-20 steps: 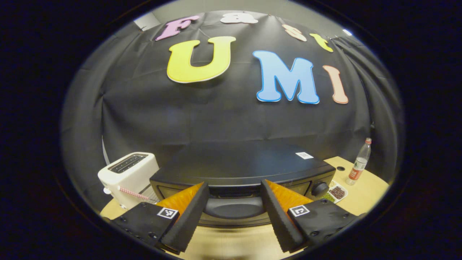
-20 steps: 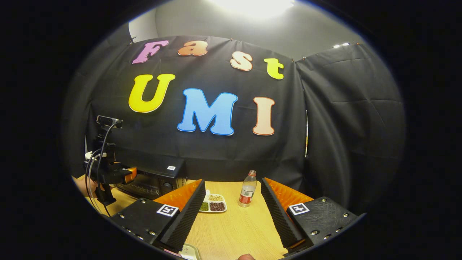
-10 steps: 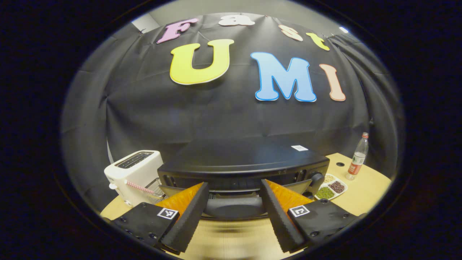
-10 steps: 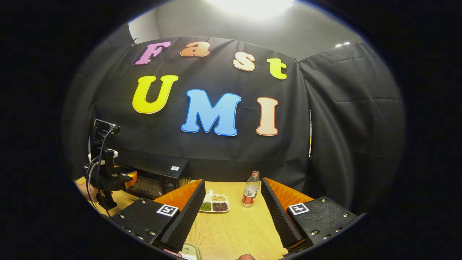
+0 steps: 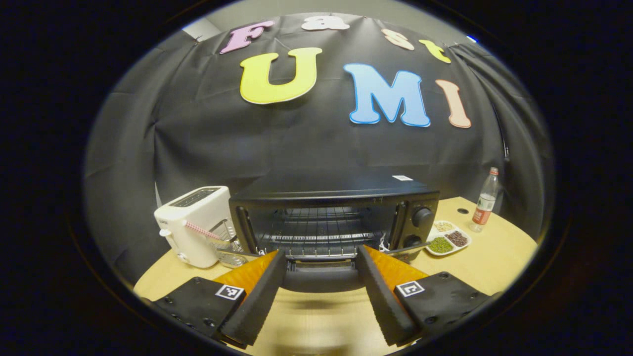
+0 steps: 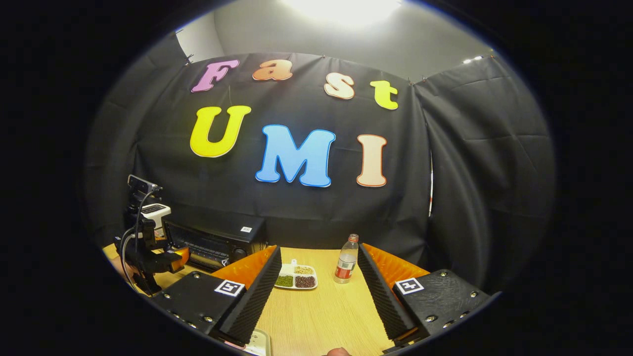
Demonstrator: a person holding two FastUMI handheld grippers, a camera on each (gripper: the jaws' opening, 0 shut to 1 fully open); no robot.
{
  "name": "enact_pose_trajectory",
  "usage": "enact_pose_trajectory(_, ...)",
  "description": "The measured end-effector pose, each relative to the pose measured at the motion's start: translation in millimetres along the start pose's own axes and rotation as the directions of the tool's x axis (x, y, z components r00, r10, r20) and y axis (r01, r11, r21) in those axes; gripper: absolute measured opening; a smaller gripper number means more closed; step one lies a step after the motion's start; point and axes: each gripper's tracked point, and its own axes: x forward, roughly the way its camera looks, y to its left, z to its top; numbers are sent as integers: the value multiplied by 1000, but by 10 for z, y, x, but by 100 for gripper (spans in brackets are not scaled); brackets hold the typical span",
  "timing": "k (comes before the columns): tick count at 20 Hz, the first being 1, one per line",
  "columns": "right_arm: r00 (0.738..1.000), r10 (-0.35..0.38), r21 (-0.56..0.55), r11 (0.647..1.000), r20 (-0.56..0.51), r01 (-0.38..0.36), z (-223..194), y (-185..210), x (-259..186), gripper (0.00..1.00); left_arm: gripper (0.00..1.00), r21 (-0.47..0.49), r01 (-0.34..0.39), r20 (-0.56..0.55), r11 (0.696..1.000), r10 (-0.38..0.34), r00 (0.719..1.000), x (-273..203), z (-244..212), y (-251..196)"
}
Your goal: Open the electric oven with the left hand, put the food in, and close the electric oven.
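Note:
The black electric oven (image 5: 336, 190) stands in the middle of the left gripper view with its door swung down and its wire rack (image 5: 316, 231) showing. The door's handle (image 5: 321, 278) lies between the fingers of my left gripper (image 5: 320, 252), whose jaws stand wide apart and open. In the right gripper view the oven (image 6: 212, 237) sits at the far left, with the left gripper (image 6: 153, 257) held in front of it. My right gripper (image 6: 319, 248) hangs open over the table with nothing in it. A divided dish of beans (image 6: 295, 280) lies beyond it.
A white toaster (image 5: 195, 227) and a wire basket (image 5: 228, 243) stand left of the oven. The bean dish (image 5: 447, 241) and a plastic bottle (image 5: 484, 200) are on the wooden table (image 5: 499, 262) to its right. A pale tray edge (image 6: 258, 343) shows under my right gripper.
The oven door has gone from shut to swung down, laying the rack bare. My left gripper has drawn back and down with the handle between its fingers. The right gripper barely moved.

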Motion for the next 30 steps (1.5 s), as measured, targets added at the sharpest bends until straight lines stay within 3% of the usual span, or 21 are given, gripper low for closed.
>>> enact_pose_trajectory(11, 999, 32, 32, 999, -35, -31, -101, -38, -102, 95, 100, 24, -7, -88, 1000, 9, 996, -224, -550, -48)
enact_pose_trajectory(14, 999, 35, 25, 999, -38, -34, -105, -30, -120, 95, 91, 30, -8, -115, 1000, 12, 993, -256, -682, -53)
enact_pose_trajectory(15, 998, 41, 25, 999, -37, -40, -98, -13, -135, 95, 96, 26, -11, -124, 1000, 14, 992, -273, -729, -46)
enact_pose_trajectory(20, 996, 78, 39, 996, -49, -76, -129, 65, -172, 95, 96, -7, -20, -204, 1000, 18, 979, -327, -1013, -50)
enact_pose_trajectory(22, 993, 100, 48, 994, -60, -97, -162, 101, -184, 95, 96, -14, -27, -184, 1000, 24, 983, -449, -940, -23)
enact_pose_trajectory(23, 991, 115, 54, 992, -73, -111, -210, 127, -185, 95, 92, -14, -30, -164, 999, 28, 986, -505, -870, -10)
enact_pose_trajectory(28, 964, 240, 119, 967, -113, -226, -353, 339, -210, 95, 96, -20, -60, -13, 998, 60, 998, -1001, -202, 165)
enact_pose_trajectory(29, 954, 271, 136, 958, -129, -253, -411, 398, -211, 95, 91, -23, -66, 19, 998, 66, 998, -1118, -48, 213)
enact_pose_trajectory(30, 943, 299, 153, 948, -144, -278, -465, 452, -216, 95, 100, -22, -74, 52, 997, 75, 996, -1207, 81, 256)
